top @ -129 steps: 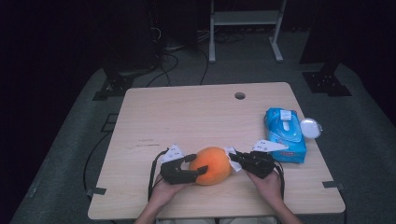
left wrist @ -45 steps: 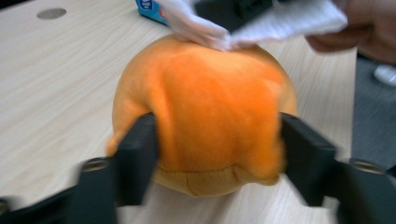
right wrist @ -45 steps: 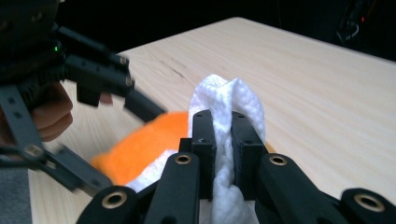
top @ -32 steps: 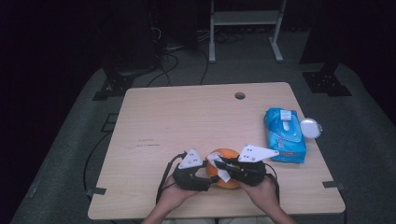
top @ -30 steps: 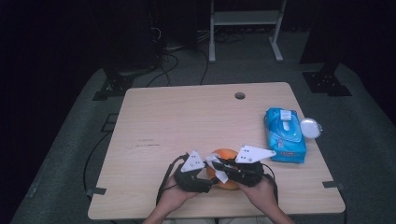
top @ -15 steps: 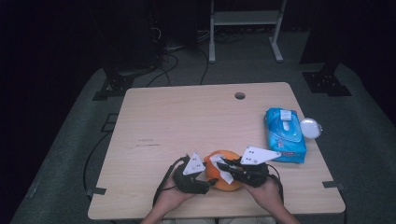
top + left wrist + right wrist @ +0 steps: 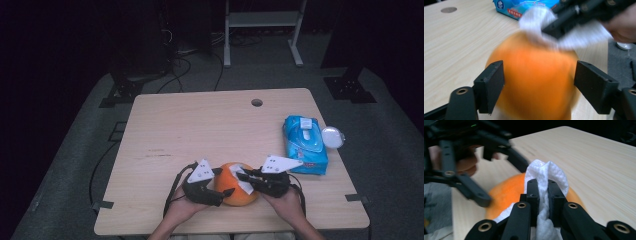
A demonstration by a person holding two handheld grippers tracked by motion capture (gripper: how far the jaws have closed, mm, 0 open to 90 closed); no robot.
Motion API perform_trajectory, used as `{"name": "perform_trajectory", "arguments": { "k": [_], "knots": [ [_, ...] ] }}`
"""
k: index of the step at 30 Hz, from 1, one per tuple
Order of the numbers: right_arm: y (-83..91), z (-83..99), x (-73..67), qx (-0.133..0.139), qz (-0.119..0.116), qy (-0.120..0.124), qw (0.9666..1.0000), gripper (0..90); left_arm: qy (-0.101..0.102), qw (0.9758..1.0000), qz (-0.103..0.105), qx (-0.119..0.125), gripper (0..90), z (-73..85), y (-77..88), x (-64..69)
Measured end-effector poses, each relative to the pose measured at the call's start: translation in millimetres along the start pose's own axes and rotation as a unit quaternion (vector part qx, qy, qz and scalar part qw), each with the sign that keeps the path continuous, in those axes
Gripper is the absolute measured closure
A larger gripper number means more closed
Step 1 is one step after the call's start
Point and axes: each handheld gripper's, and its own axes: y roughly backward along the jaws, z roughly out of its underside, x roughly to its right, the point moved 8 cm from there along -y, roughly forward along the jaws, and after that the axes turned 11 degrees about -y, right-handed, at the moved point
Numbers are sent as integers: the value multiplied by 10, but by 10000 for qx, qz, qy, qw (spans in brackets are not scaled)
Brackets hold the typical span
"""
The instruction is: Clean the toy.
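Low in the frame, the left gripper (image 7: pixel 537 82) has just been opening, its jaws loosely straddling the smooth, rigid orange ball (image 7: pixel 534 80). The right gripper (image 7: pixel 543 188) is clamped on the soft white wipe (image 7: pixel 549 173). The ball likely rolls, so hold its widest sides.

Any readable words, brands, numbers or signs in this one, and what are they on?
Blue wipes pack: white print near its edge in the left gripper view, too small and blurred to read.
Orange, white cloth, table: no text on them.
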Motion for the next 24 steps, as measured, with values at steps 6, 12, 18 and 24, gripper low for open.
{"name": "perform_trajectory", "arguments": {
  "k": [6,12,18,24],
  "knots": [
    [3,2,95,-126,204,34,9997,811,415,9988,-147,-196,368,158,3,-134],
    [101,57,230,-176,318,-172,9992,810,616,9979,-198,-90,339,200,47,-228],
    [18,13,61,-27,51,-74,10000,809,279,9993,-244,109,259,66,6,-158],
    [19,36,129,-119,188,-87,9997,810,534,9980,-328,-92,335,198,35,-249]
  ]
}}
